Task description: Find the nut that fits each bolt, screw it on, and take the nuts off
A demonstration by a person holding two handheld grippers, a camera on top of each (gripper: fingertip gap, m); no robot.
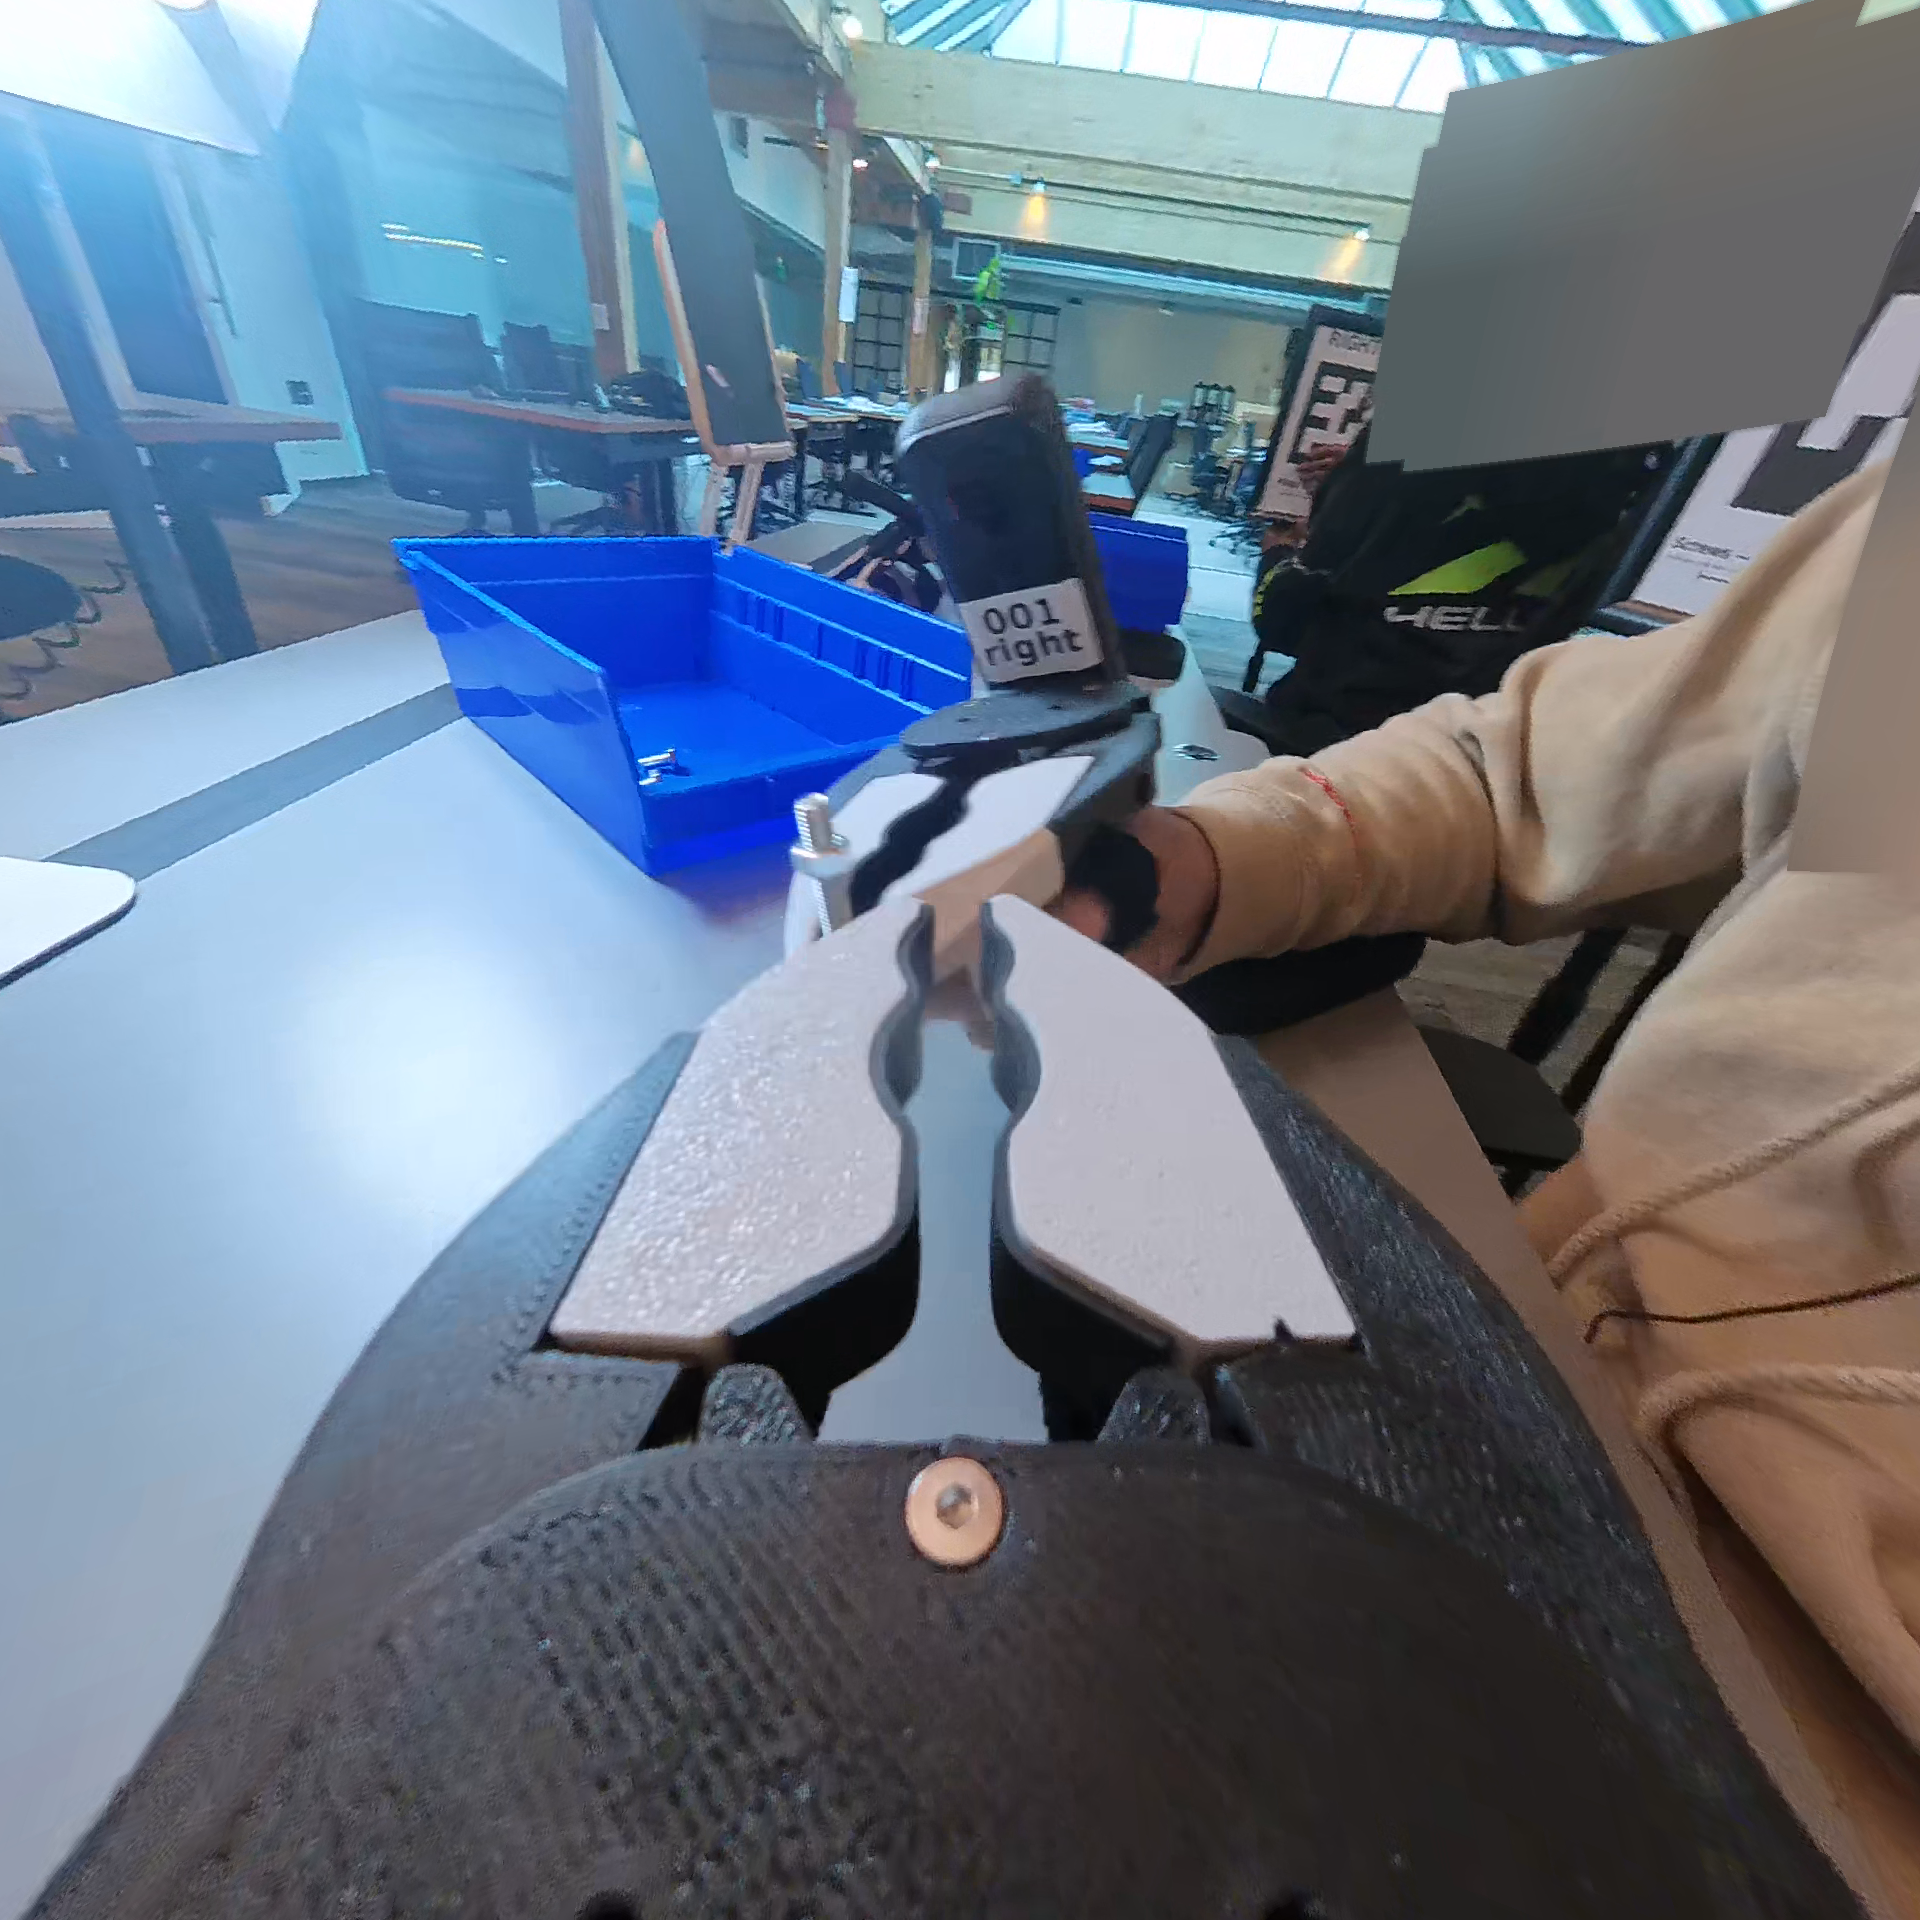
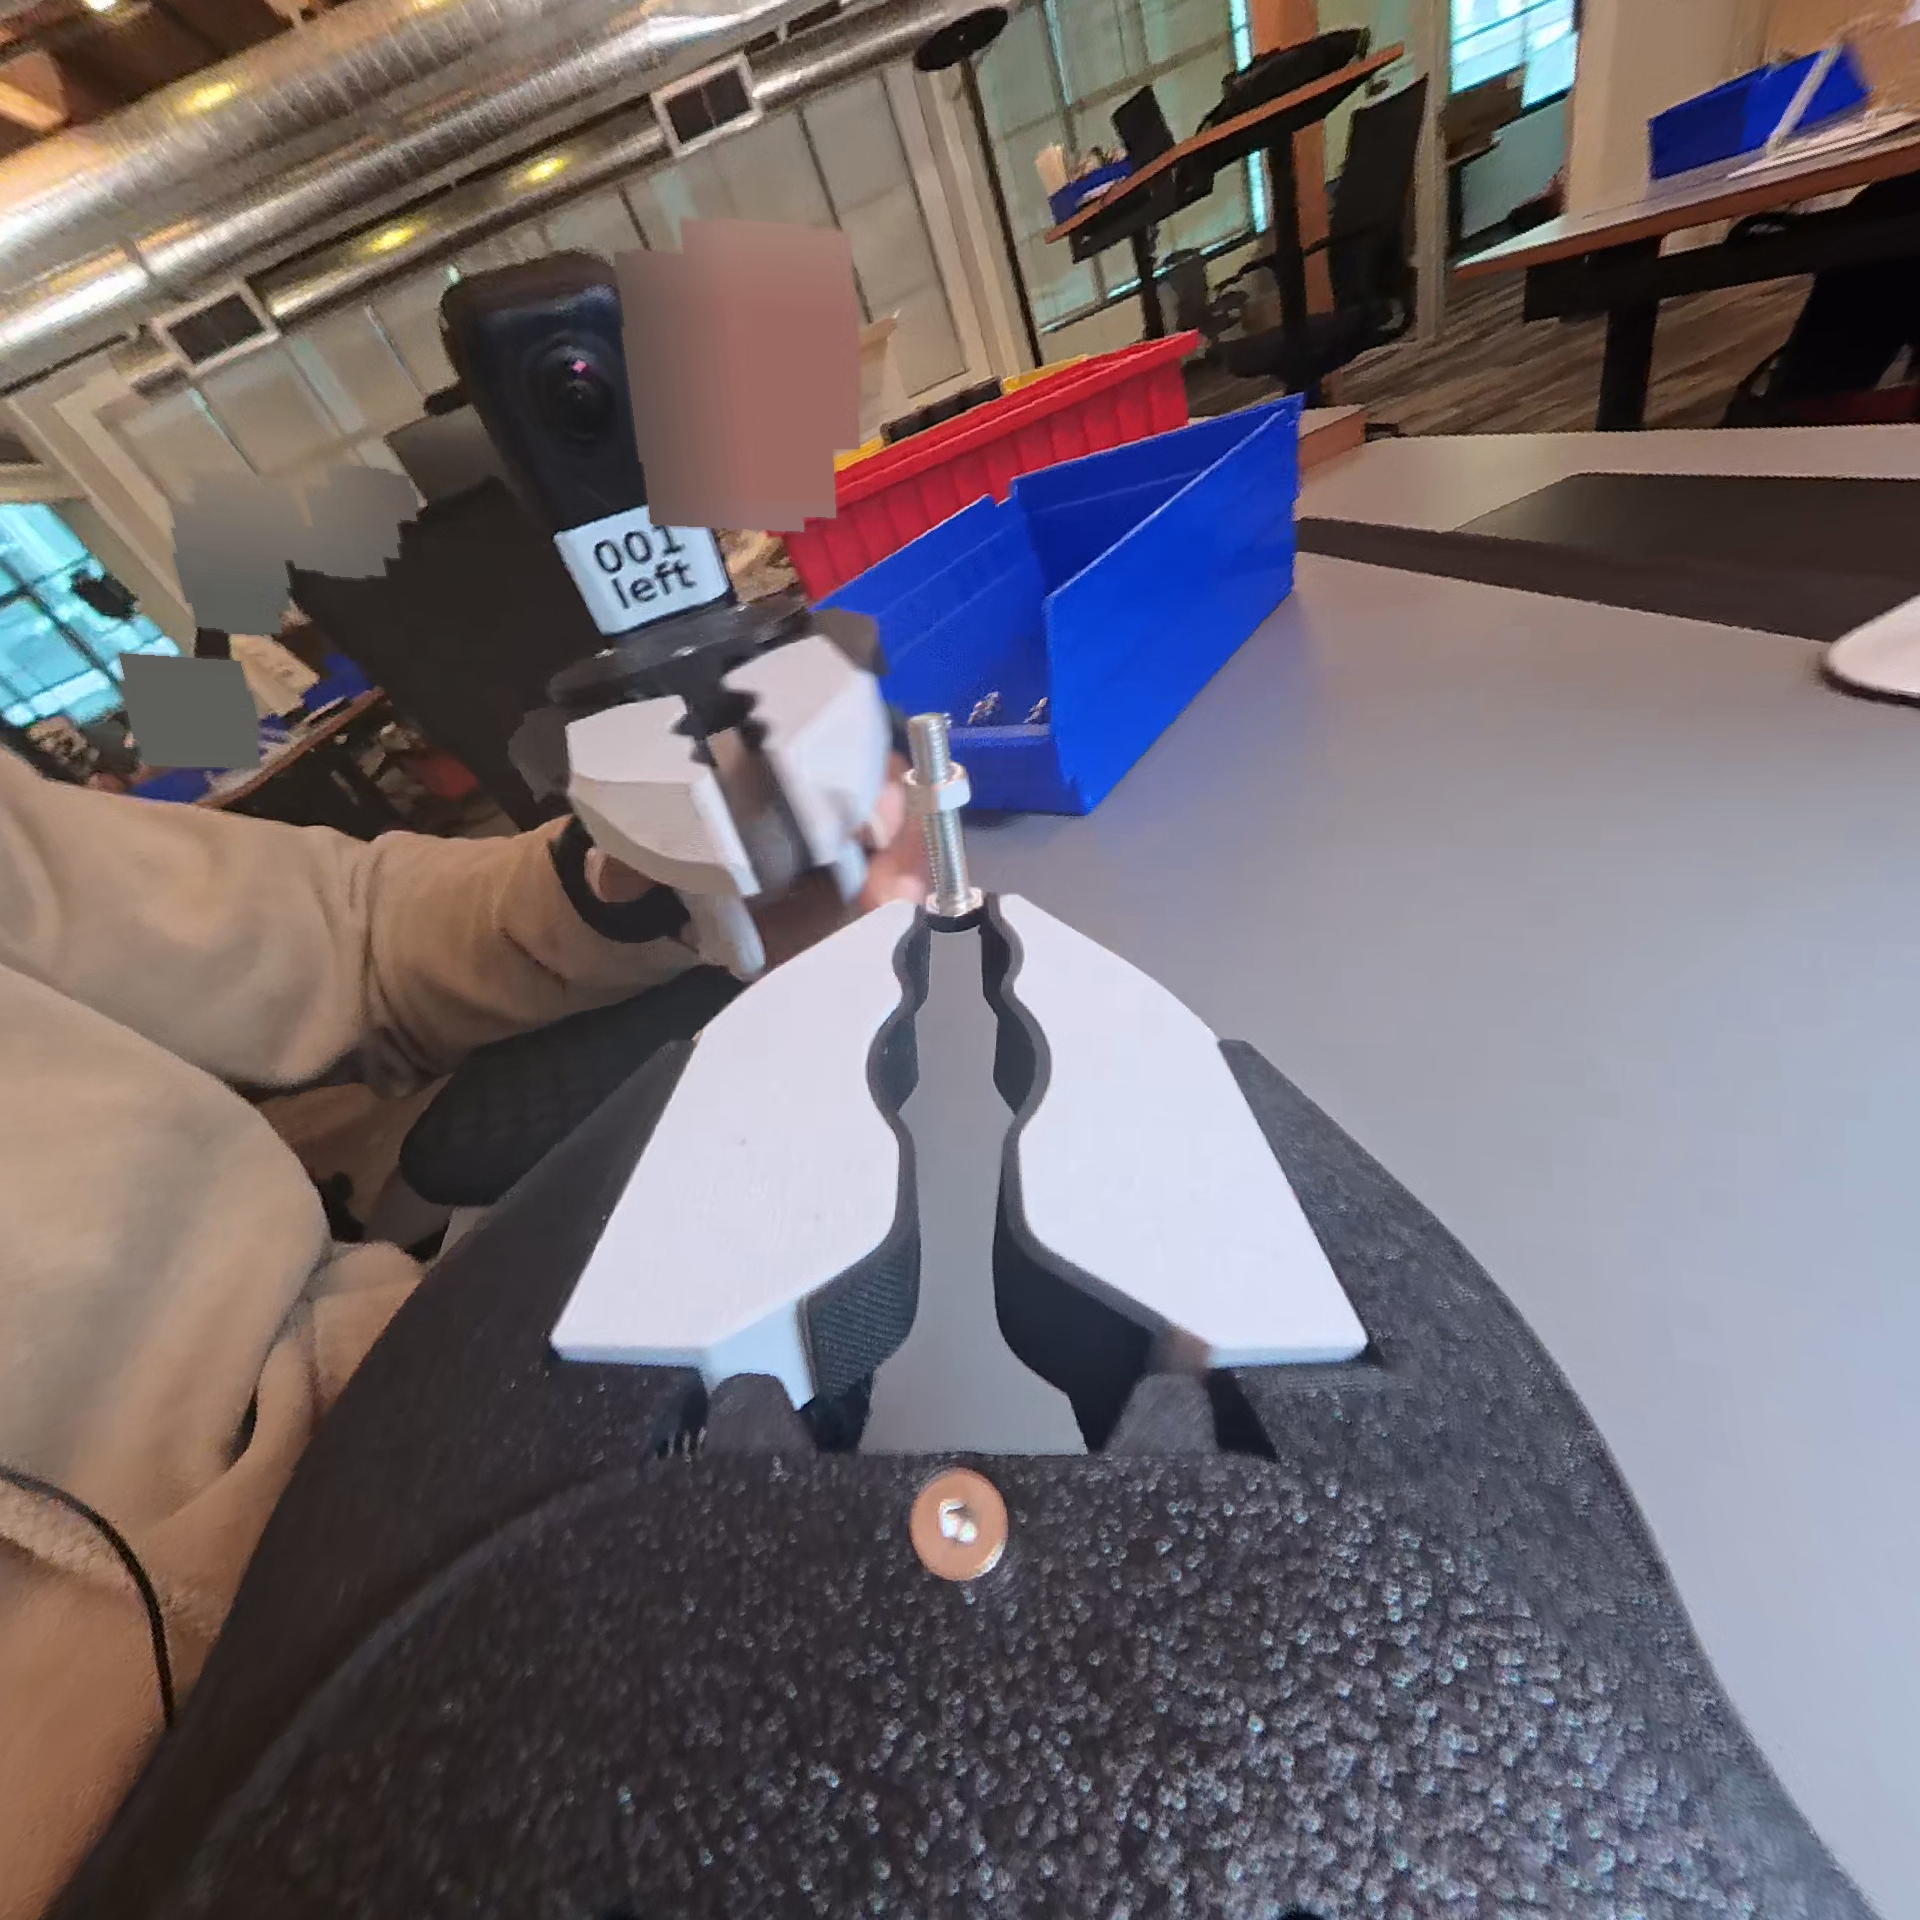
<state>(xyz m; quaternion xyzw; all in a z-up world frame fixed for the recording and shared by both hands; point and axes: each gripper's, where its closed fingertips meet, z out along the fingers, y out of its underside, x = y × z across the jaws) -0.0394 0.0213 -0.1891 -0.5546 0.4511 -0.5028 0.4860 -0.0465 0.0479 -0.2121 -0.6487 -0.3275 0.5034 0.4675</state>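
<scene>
- Left wrist view: the left tool (image 1: 954, 925) points over the grey desk (image 1: 312, 1039) with its two white fingers (image 1: 769, 1122) nearly together, only a narrow gap at the tips; nothing shows between them.
- Just beyond its tips is the right tool (image 1: 873, 852), held by a hand (image 1: 1122, 883) in a beige sleeve, its fingers closed on the lower end of a silver bolt (image 1: 823, 862).
- The bolt stands roughly upright, and a nut (image 1: 812, 858) sits partway down its thread.
- Behind the bolt, a blue bin (image 1: 582, 644) rests on the desk with its near end open; a few small metal parts (image 1: 657, 767) lie on its floor near that open end.
- Right wrist view: the right tool (image 2: 948, 914) pinches the base of the bolt (image 2: 937, 821) between its fingertips, so the jaws are almost closed around it.
- The bolt rises upright from the tips, with the nut (image 2: 935, 795) threaded on its upper half, below the top end.
- To the left of the bolt, close but not touching it, is the left tool (image 2: 727, 790); from this side its jaws look slightly apart, and I cannot tell whether anything is inside.
- Behind the bolt lies the blue bin (image 2: 1143, 623), and a red bin (image 2: 997, 436) stands behind that.
</scene>
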